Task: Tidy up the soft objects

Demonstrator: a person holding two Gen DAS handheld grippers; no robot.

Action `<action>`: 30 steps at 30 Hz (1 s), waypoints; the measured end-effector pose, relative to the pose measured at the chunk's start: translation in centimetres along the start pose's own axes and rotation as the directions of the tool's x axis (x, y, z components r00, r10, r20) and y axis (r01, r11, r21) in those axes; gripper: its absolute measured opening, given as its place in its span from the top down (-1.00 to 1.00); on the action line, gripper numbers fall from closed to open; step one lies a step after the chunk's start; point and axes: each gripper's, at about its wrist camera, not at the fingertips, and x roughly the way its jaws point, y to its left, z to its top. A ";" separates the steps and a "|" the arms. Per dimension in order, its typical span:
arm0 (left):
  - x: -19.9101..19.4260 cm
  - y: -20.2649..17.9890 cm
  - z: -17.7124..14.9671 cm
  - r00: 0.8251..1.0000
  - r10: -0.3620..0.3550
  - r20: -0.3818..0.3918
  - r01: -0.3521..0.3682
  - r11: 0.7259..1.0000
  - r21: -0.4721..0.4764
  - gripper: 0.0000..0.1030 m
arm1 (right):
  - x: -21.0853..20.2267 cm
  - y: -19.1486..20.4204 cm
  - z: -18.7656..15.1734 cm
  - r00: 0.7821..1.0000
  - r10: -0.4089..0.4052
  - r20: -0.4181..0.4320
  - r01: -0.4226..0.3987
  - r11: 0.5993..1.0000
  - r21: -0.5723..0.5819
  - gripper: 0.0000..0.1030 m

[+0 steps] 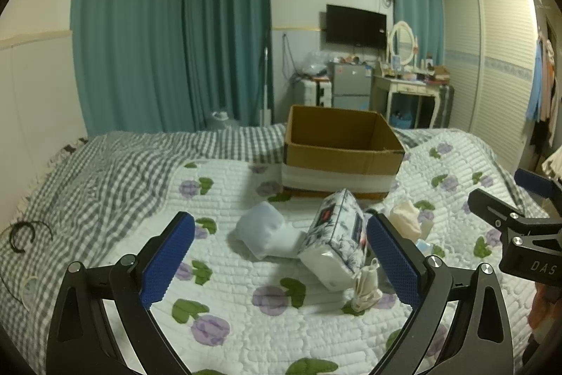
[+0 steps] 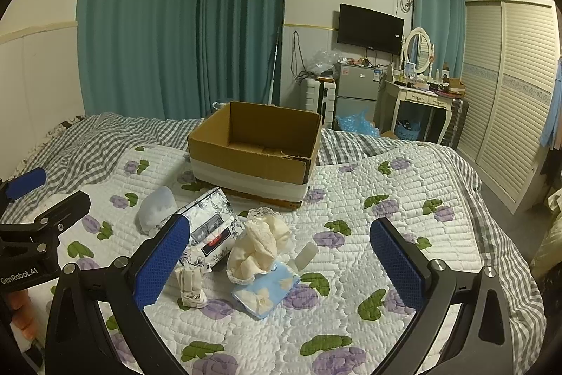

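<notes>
An open, empty cardboard box (image 1: 342, 148) (image 2: 256, 150) stands on the bed. In front of it lie soft items: a floral tissue pack (image 1: 337, 241) (image 2: 210, 227), a pale blue bundle (image 1: 263, 231) (image 2: 158, 209), a cream lacy cloth (image 2: 260, 245) (image 1: 405, 217), a small cream pouch (image 1: 367, 287) (image 2: 191, 285) and a blue tissue pack (image 2: 267, 290). My left gripper (image 1: 281, 262) is open above the quilt, just short of the tissue pack. My right gripper (image 2: 277, 262) is open, hovering before the cream cloth. Both are empty.
The bed has a white quilt with purple flowers (image 2: 351, 269) and a grey checked sheet (image 1: 105, 178) on the left. A black hair band (image 1: 21, 236) lies at the left. Beyond the bed stand teal curtains, a small fridge (image 2: 356, 94), a dressing table and a wardrobe (image 2: 509, 101).
</notes>
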 end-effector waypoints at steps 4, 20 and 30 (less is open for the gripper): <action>-0.1 0.1 0.1 1.000 0.001 0.003 -0.001 1.000 0.001 -0.94 | 0.0 -0.1 0.0 1.000 0.001 0.001 -0.001 1.000 -0.001 -1.00; 0.0 0.4 0.2 1.000 -0.006 0.008 0.006 1.000 0.011 -0.94 | 0.0 0.0 0.0 1.000 0.000 0.000 0.000 1.000 -0.001 -1.00; -0.1 0.2 0.0 1.000 -0.002 0.008 0.002 1.000 0.011 -0.94 | -0.1 -0.1 -0.1 1.000 0.001 0.000 -0.001 1.000 -0.002 -1.00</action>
